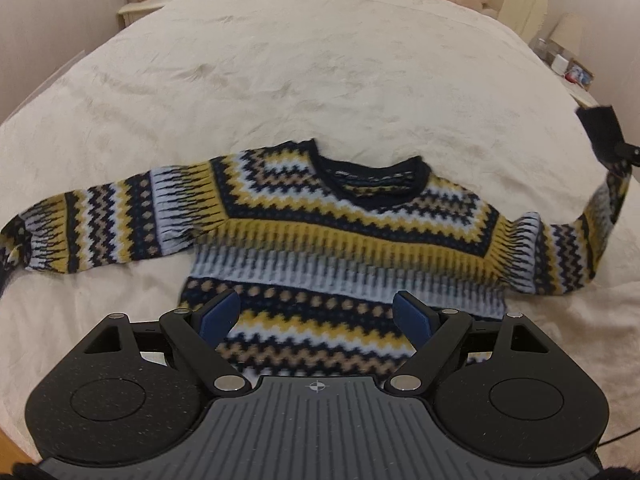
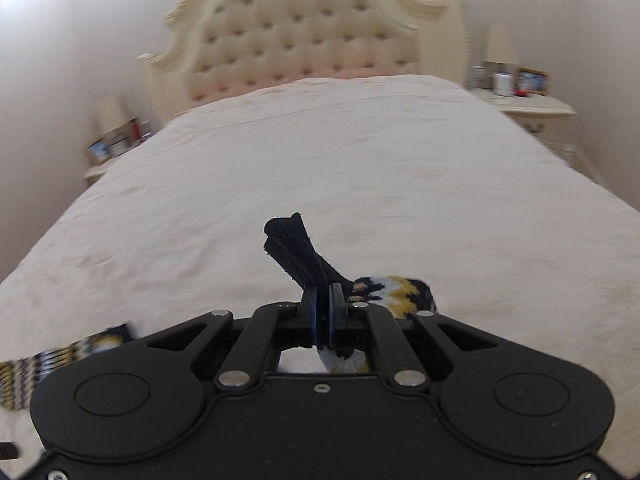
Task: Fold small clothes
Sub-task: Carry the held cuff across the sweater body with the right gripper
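Right under the left gripper point(image 1: 316, 316), with its fingers wide apart, lies the stripy sweater point(image 1: 320, 216), flat on the bed point(image 1: 280, 60). One sleeve point(image 1: 596, 216) is lifted up, its dark cuff point(image 2: 296, 248) pinched tight in the right gripper point(image 2: 323, 312).

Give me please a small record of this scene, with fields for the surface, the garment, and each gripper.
surface: bed with cream cover
garment: patterned sweater, front up, body flat on the bed
left sleeve in picture: spread out flat
right sleeve in picture: lifted off the bed by its dark cuff
left gripper: open, above the sweater's lower part, holding nothing
right gripper: shut on the cuff
background: headboard, nightstand
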The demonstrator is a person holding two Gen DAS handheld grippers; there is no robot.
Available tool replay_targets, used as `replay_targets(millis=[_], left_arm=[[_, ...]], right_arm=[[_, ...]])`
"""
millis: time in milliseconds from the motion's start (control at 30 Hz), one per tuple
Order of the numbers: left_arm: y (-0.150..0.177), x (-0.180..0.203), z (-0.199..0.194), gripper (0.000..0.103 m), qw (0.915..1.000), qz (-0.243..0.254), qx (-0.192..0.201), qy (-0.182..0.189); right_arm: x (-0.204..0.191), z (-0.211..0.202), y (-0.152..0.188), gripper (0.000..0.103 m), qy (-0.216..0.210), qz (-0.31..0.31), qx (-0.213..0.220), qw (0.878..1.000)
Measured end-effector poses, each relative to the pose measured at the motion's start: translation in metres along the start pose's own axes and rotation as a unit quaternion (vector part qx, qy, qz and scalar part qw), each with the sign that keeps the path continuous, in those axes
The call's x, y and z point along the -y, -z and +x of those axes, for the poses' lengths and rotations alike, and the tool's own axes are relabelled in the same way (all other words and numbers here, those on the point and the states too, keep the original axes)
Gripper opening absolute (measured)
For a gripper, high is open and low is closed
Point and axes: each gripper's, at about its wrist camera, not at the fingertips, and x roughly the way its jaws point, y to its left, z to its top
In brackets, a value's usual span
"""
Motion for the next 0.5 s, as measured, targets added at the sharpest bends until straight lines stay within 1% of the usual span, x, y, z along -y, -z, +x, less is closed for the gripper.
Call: replay_targets(millis=[100, 233, 333, 500], left_arm=[[0.000, -0.027, 0.001, 0.083, 1.0000, -0.005, 0.000, 0.001], [-0.002, -0.062, 0.004, 0.083, 0.9999, 0.000, -0.001, -0.011], [-0.004, -0.087, 0.008, 0.083, 0.9998, 0.000, -0.005, -0.019], [-0.009, -0.121, 0.017, 0.083, 0.9995, -0.003, -0.012, -0.028]], right_arm=[[-0.040, 0.010, 0.002, 0.010, -0.032, -0.018, -0.013, 0.999], [-0.092, 0.030, 0.012, 0.010, -0.067, -0.036, -0.034, 0.997], [-0.129, 0.045, 0.027, 0.010, -0.098, -0.041, -0.054, 0.993], [-0.188, 0.066, 0.058, 0.010, -0.142, -0.067, -0.084, 0.984]])
